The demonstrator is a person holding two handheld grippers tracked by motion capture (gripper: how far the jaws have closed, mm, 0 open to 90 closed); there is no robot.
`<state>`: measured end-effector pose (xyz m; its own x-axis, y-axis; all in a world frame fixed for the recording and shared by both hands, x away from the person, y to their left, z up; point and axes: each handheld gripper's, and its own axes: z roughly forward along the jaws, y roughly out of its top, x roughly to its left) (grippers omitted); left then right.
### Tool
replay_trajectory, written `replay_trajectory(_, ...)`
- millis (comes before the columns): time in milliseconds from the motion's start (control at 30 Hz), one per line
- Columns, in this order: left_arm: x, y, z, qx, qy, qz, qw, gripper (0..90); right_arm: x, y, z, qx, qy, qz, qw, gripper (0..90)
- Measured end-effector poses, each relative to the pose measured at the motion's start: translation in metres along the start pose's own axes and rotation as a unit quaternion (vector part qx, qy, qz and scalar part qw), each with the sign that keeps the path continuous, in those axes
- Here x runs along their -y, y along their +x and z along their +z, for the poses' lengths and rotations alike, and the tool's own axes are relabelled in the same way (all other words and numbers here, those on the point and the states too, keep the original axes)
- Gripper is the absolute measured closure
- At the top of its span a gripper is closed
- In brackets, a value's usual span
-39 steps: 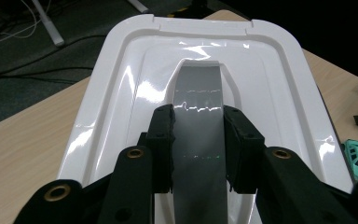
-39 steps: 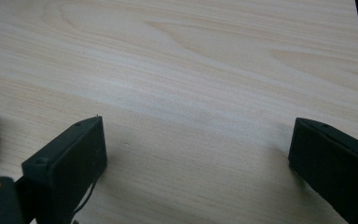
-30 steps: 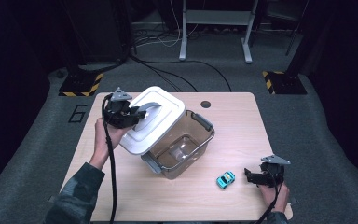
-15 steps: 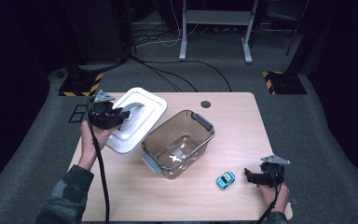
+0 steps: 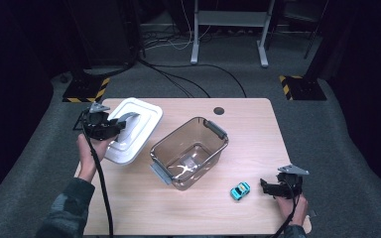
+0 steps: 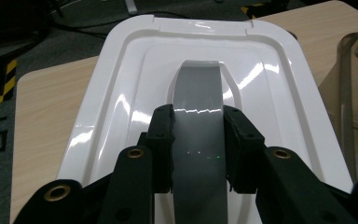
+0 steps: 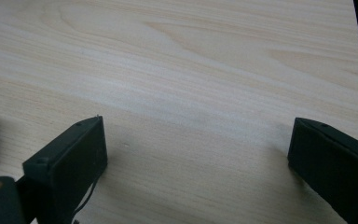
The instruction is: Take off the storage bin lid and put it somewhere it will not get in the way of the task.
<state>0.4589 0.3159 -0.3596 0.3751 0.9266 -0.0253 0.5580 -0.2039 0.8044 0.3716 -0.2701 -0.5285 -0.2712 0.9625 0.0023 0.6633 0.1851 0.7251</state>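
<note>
The white rectangular plastic lid point(image 6: 200, 84) looked glossy and smooth, catching bright reflections; its grey strap handle point(image 6: 199, 130) had a duller sheen. The clear brownish plastic container point(image 5: 191, 151) was shiny and see-through. The pale wood-grain counter point(image 7: 191, 70) appeared smooth and matt. The matt black plastic fingers point(image 6: 163, 140) carried brass-coloured metal rivets. The grey floor point(image 5: 342, 124) looked like rough carpet

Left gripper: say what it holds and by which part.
The left gripper holds the white lid by its grey handle strap, jaws clamped on the strap's sides.
</note>
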Motion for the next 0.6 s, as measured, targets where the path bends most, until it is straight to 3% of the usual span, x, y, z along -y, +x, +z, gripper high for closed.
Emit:
replay_trajectory(167, 0.011, 0.008, 0.008, -0.011, 0.004, -0.016, 0.9998, 66.8, 0.0, 0.0, 0.0, 0.0, 0.0, 0.0, 1.0, 3.9)
replay_trajectory(600, 0.04, 0.018, 0.033, -0.03, 0.031, -0.032, 0.9985, 66.8, 0.0, 0.0, 0.0, 0.001, 0.0, 0.0, 1.0, 3.9)
